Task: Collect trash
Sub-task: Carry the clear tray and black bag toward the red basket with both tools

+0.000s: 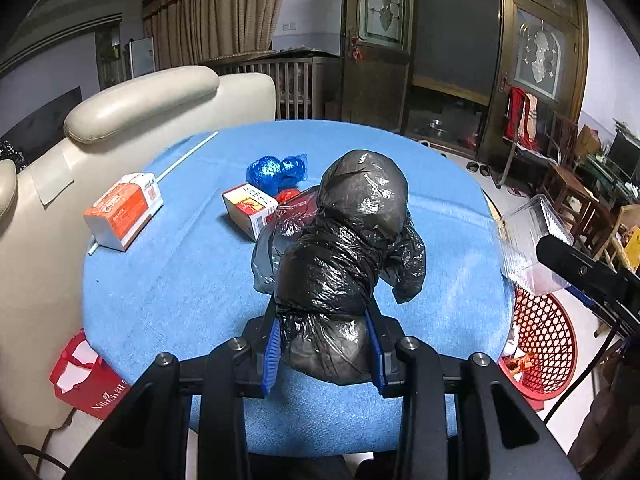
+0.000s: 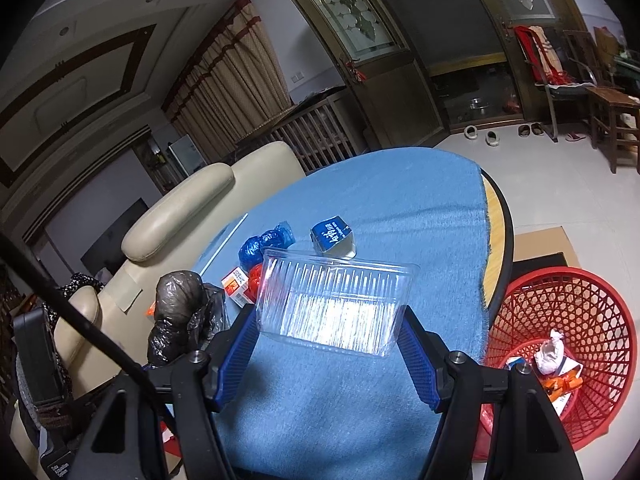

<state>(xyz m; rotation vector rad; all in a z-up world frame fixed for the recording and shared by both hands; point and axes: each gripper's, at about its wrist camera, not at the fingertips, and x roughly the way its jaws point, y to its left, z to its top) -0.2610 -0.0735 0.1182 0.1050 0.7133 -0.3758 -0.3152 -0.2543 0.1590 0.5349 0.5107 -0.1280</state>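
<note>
My left gripper (image 1: 324,332) is shut on a knotted black plastic bag (image 1: 348,248) and holds it above the blue-covered round table (image 1: 168,280). The bag also shows in the right wrist view (image 2: 180,312). My right gripper (image 2: 328,332) is shut on a clear plastic tray (image 2: 332,304), held over the table's right side; the tray shows in the left wrist view (image 1: 528,240). A red mesh basket (image 2: 568,320) with some trash in it stands on the floor right of the table.
On the table lie an orange-white box (image 1: 124,210), a smaller orange box (image 1: 250,206), blue wrappers (image 1: 276,172), a red wrapper (image 2: 256,280), a blue carton (image 2: 334,238) and a white stick (image 1: 188,156). A cream sofa (image 1: 140,96) stands left. A red paper bag (image 1: 86,376) sits below the table.
</note>
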